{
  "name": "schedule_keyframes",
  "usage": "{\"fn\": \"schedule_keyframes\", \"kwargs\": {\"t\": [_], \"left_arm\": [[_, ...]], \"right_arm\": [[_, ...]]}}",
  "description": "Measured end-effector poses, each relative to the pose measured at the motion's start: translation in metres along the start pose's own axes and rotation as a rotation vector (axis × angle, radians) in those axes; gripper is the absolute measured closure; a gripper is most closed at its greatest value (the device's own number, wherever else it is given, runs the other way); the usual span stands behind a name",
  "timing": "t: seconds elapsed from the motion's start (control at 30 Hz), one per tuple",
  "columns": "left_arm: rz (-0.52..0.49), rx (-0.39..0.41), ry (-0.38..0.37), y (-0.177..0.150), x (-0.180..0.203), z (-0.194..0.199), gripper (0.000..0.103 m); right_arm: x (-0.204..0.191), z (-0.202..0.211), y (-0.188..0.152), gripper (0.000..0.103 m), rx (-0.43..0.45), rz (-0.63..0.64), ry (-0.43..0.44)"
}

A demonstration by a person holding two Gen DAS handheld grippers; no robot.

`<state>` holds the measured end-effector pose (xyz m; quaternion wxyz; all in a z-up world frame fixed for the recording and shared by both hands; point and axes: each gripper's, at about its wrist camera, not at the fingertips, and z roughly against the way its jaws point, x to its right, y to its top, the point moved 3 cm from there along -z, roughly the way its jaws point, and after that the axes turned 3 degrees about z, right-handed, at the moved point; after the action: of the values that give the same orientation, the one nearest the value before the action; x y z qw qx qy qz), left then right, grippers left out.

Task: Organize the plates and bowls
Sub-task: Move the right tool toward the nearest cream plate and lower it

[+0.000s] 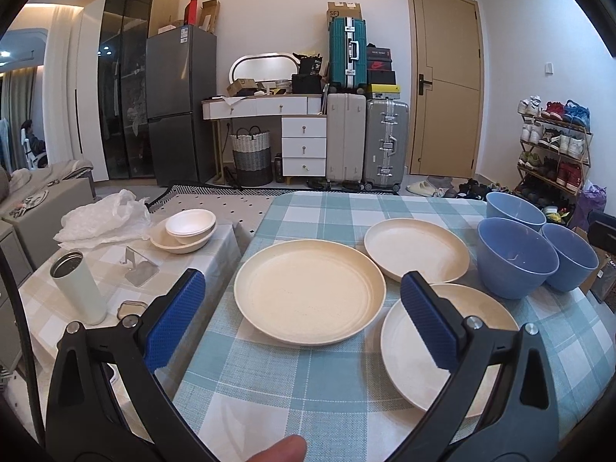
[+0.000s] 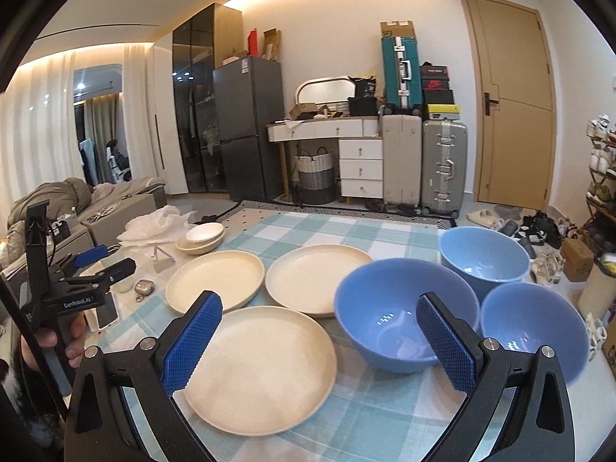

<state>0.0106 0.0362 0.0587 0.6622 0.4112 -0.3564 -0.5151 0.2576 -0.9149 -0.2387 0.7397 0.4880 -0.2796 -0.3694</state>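
Note:
Three cream plates lie on the blue-checked table (image 1: 292, 396): a middle plate (image 1: 310, 292), a far plate (image 1: 417, 250) and a near plate (image 1: 477, 350). To their right stand three blue bowls, the nearest bowl (image 1: 516, 265) beside two others (image 1: 514, 208) (image 1: 573, 258). My left gripper (image 1: 302, 285) hovers open over the middle plate, holding nothing. My right gripper (image 2: 319, 306) is open above the near plate (image 2: 265, 369) and the closest blue bowl (image 2: 385, 323), also holding nothing. In the right wrist view a hand (image 2: 50, 342) holds the left gripper (image 2: 104, 260) at the far left.
A lower side table (image 1: 115, 269) on the left carries stacked white bowls (image 1: 184, 229), a white tumbler (image 1: 77, 288), a plastic bag (image 1: 104, 219) and a clear stand (image 1: 138, 265). A shoe rack (image 1: 554, 146) and suitcases (image 1: 365, 142) stand beyond the table.

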Motion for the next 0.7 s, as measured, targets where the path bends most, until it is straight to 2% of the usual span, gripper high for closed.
{"fn": "schedule_keyframes", "kwargs": {"t": [0.27,0.7], "left_arm": [[0.030,-0.028,0.023,0.014,-0.015,-0.003,0.002],[0.067,-0.089,0.042,0.020,-0.039,-0.043,0.002]], "right_arm": [[-0.025,-0.031,0.030,0.000,-0.050,0.014,0.065],[-0.057,-0.096,0.064,0.000,-0.125,0.040,0.125]]}}
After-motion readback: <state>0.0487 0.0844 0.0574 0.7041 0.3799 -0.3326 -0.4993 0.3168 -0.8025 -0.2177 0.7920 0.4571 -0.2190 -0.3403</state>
